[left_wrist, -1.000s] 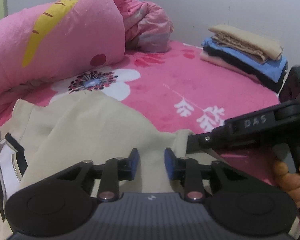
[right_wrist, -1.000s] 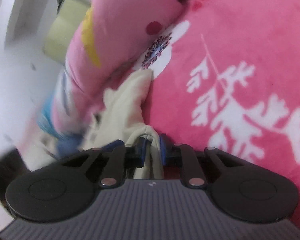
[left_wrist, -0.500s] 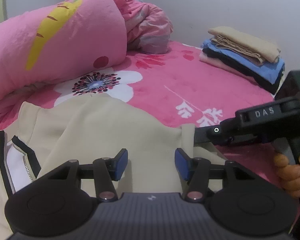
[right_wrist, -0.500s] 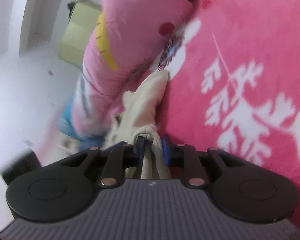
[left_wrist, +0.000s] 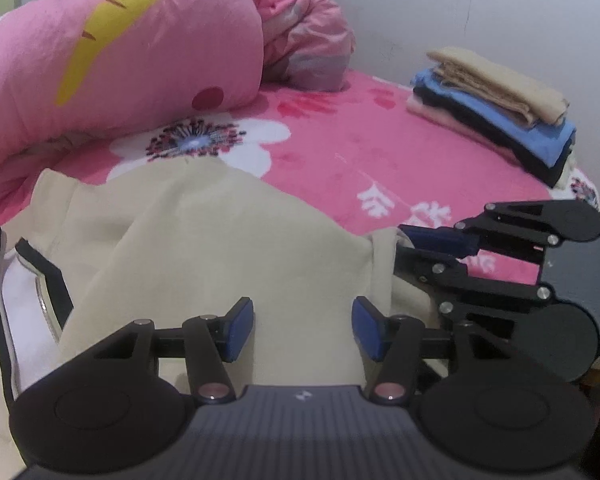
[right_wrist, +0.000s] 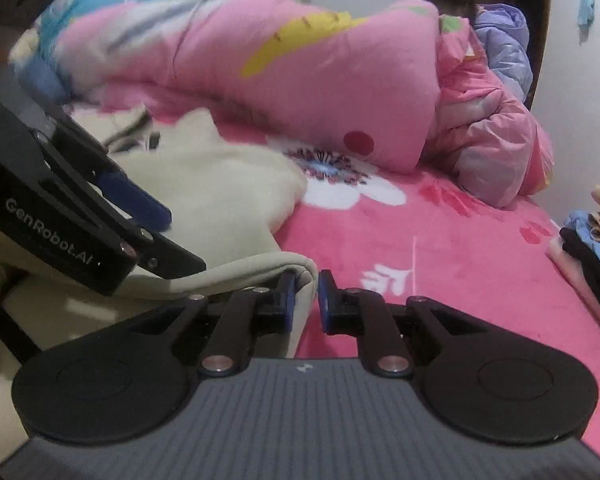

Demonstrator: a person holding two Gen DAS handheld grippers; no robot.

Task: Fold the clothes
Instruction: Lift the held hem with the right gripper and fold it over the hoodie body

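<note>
Cream garment (left_wrist: 228, 240) spread on bed (left_wrist: 380, 152) at near edge, long axis left-right; right hand-held gripper (right_wrist: 306, 296) nearly closed on its folded right corner; left hand-held gripper (left_wrist: 303, 330) wide apart, empty, directly above cloth, nearer its middle.

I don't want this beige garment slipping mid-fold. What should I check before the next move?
1. Right claw pinching the beige garment at its edge: ok.
2. Left claw open above the garment: ok.
3. Garment lying flat: not ok, rumpled.
4. Folded stack out of the way, at the far corner: ok.
5. Pink bed cover beside the garment bare: ok.
6. Sleeve positions: cannot tell.
</note>
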